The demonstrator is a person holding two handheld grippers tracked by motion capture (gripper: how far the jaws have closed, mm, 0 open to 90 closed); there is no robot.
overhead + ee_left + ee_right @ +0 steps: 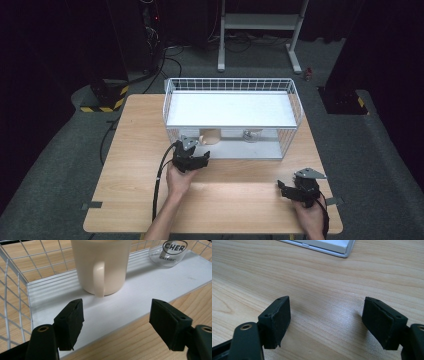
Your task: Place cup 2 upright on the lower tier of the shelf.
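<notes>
High view: both grippers are held with jaws spread wide, nothing between them.
The left gripper [192, 159] is aimed at a cream mug [101, 265] on the wire rack's [295, 100] lower shelf, beside a glass [172, 251]; the right gripper [295, 189] is kept over the bench [135, 150].

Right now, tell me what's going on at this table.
A person holds a claw in each hand. The left claw is open, facing a cream mug on the lower shelf of a white wire rack; a clear glass stands beside the mug. The right claw is open over bare wood table, holding nothing.
</notes>
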